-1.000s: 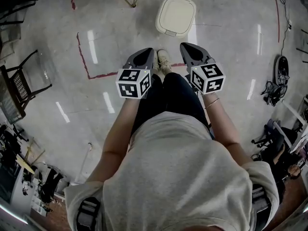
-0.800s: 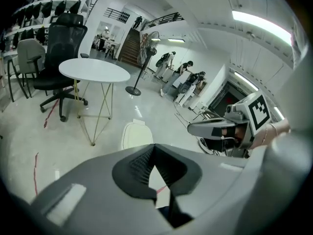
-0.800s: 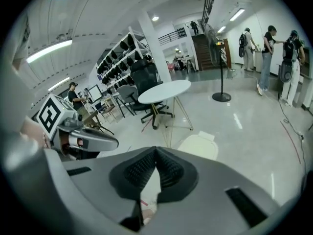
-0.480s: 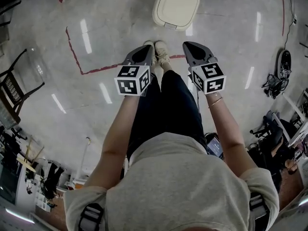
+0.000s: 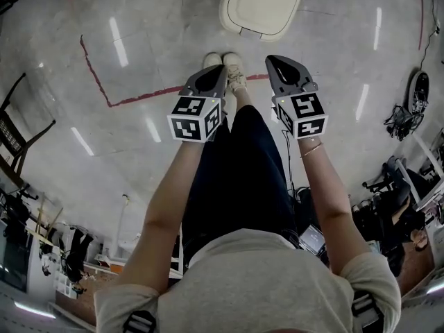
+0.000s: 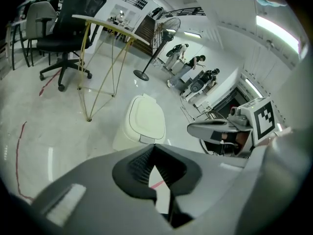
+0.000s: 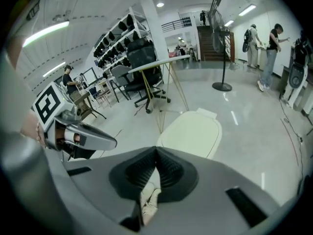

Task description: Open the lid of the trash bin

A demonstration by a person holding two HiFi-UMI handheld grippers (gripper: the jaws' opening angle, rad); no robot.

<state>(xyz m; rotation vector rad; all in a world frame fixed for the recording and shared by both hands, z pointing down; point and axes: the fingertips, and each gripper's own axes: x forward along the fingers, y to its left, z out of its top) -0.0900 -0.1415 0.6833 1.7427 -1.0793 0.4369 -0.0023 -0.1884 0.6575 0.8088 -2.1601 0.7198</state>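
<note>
A person in a pale shirt and dark trousers stands on the glossy floor and holds both tools out in front at about the same height, one on each side of the legs. The left tool has its ribbed jaws closed tip to tip with nothing between them, and the right tool is the same, its jaws together and empty. Each carries its marker cube at the wrist end. Between the two tools, lower down, are the person's light shoes, standing just beside a red tape line on the floor. A little past the toes sits the cream trash bin, its lid flat and closed; both tools point toward it, well apart from it. Behind the bin stands a surface on thin gold legs with a black office chair beside it, and farther back a pedestal fan
</note>
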